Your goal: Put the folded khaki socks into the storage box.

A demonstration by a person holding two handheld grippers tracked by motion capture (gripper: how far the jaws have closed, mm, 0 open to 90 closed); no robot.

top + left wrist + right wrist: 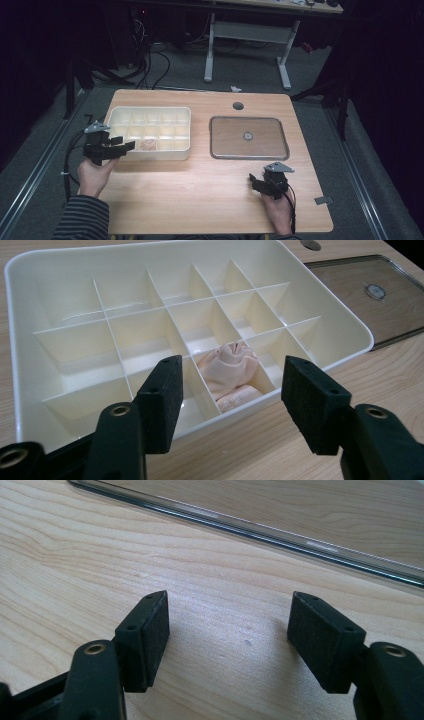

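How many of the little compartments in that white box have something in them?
1. In the white box, the pink cloth bundle fills one near-row compartment, just ahead of the left tool. Every other compartment looks empty.

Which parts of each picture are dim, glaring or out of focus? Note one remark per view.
High view: the table is lit, the floor and room around it dark. Left gripper view: the divided tray is sharp, the near black fingers soft. Right gripper view: a bright glare line runs along the clear lid edge, which is blurred.

Bare table between grippers; divider walls crowd cloth in tray.
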